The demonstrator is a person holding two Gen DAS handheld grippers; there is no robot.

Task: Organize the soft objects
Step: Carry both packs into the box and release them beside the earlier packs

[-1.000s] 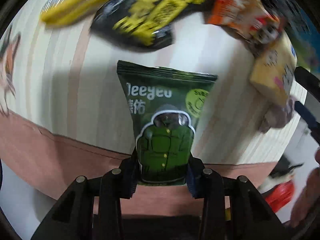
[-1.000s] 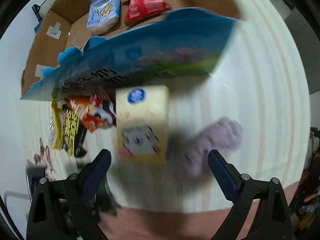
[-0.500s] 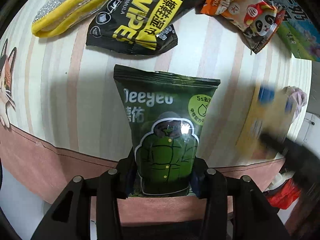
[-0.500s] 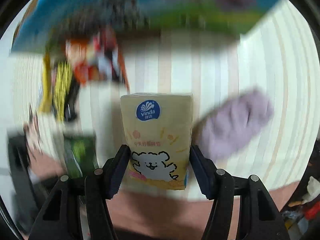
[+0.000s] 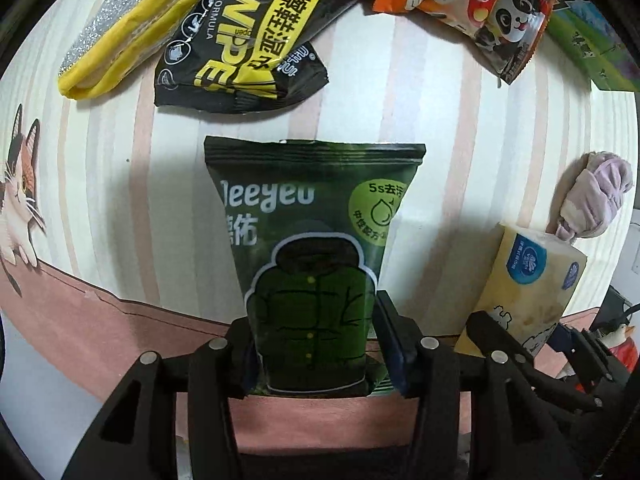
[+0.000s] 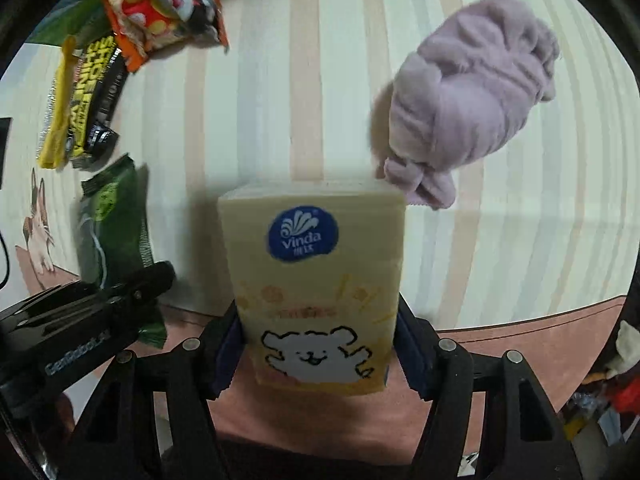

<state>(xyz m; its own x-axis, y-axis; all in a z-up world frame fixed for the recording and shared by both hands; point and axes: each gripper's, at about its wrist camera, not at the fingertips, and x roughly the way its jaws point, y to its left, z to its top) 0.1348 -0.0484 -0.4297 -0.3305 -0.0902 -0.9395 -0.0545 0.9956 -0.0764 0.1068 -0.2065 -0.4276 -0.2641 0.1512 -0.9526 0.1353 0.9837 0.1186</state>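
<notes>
Left tool (image 5: 314,350): clamped on green wipes pouch (image 5: 314,240), held over the striped bench (image 5: 432,120). Right tool (image 6: 316,354): clamped on yellow tissue pack (image 6: 316,276). Just beyond: purple knotted cloth (image 6: 472,100). Farther: black wipes pack (image 5: 256,32), yellow sponge (image 5: 132,28), panda snack bag (image 5: 472,4).

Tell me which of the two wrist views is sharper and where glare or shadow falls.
Left wrist view: sharp; the green wipes pack reads clearly, faint sheen on the black shoe-wipe pack, a shadow on the table left of the green pack. Right wrist view: softer, left edge smeared; the tissue pack shades the table beside it; fisheye bends the stripes in both.
</notes>
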